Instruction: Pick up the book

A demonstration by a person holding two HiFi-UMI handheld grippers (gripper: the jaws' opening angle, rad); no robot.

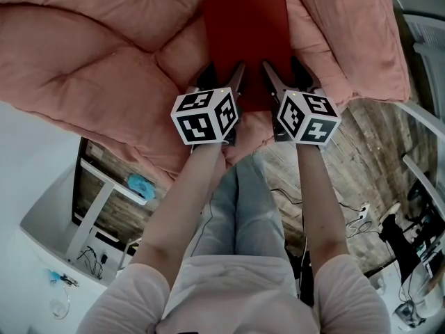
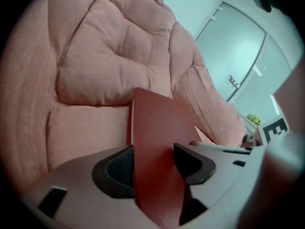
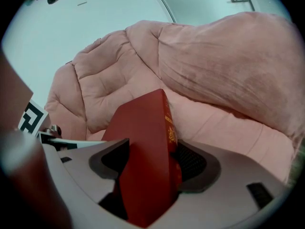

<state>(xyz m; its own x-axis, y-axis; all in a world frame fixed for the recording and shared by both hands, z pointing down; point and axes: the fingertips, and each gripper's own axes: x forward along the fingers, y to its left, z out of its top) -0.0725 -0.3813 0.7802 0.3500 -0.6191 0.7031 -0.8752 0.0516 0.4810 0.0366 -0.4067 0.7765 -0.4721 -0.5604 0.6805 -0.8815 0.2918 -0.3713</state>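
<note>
A dark red hardcover book (image 1: 245,44) lies lengthwise on a pink quilt (image 1: 90,68), its near edge toward me. My left gripper (image 1: 221,85) is at the near left corner. In the left gripper view both pads (image 2: 116,168) press on the book (image 2: 157,156), so it is shut on it. My right gripper (image 1: 286,82) is at the near right corner. Its jaws stand wide around the book (image 3: 145,161): the gold-lettered spine leans on one pad (image 3: 195,163), and a dark gap shows at the other.
The puffy quilt rises in folds (image 3: 228,66) around the book. Below me are a wooden floor (image 1: 361,165), a white desk (image 1: 49,214) at the left, and cables and a power strip (image 1: 354,211) at the right. My own legs (image 1: 240,200) stand between the arms.
</note>
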